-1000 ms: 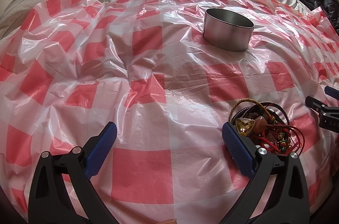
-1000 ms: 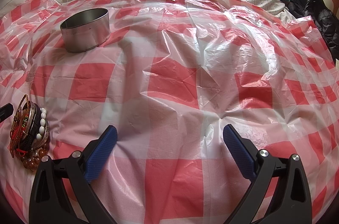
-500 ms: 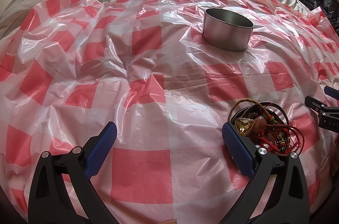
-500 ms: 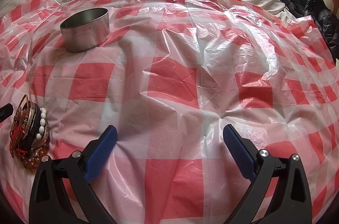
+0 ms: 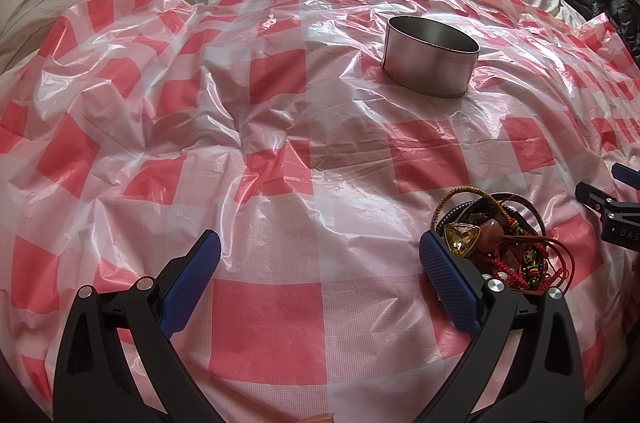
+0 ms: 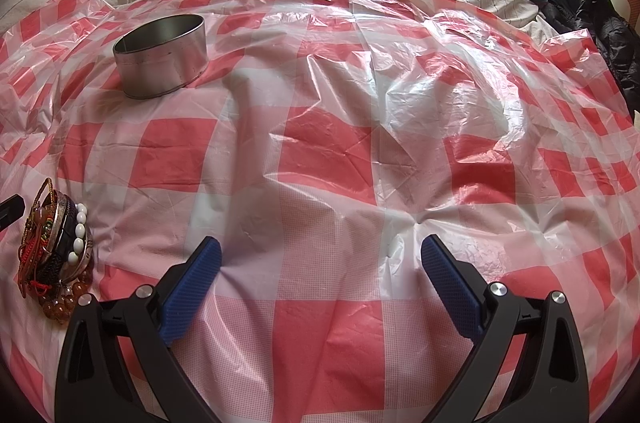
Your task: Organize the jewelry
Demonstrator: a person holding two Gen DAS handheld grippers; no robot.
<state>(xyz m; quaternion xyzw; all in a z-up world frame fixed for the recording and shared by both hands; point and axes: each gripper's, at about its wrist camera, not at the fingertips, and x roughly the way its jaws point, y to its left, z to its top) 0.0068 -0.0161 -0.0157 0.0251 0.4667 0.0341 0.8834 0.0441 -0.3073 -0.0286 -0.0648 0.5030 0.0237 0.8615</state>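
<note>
A round metal tin [image 5: 430, 65] sits open-side up on a red & white checked plastic sheet [image 5: 280, 127], w/ nothing seen inside it from these views. The tin is prob. where the jewelry should go, since its top is open & easy to drop things into. The jewelry pile [image 5: 496, 241] lies on the sheet, nearer the cameras than the tin & well apart from it. It's a tangle: a big yellow gem [image 5: 464, 241], red cords, dark bands, brown beads & some white beads [image 6: 79, 231], all knotted up together. The left gripper [image 5: 320, 277] hangs over the sheet w/ its two blue pads spread wide & nothing between them. Its right pad is just beside the pile, on the side away from the tin, so it looks ready to go for a piece. The right gripper [image 6: 320, 277] is spread wide too, holding nothing, over bare sheet; the pile is off to its left, so it's prob. waiting its turn. No piece is in the tin yet, so the job looks like it's just starting. The cords may snag & drag other bits along, so a pick should prob. take one loose piece, like the gem. The sheet is thin & crinkly & could get pinched up too.
</note>
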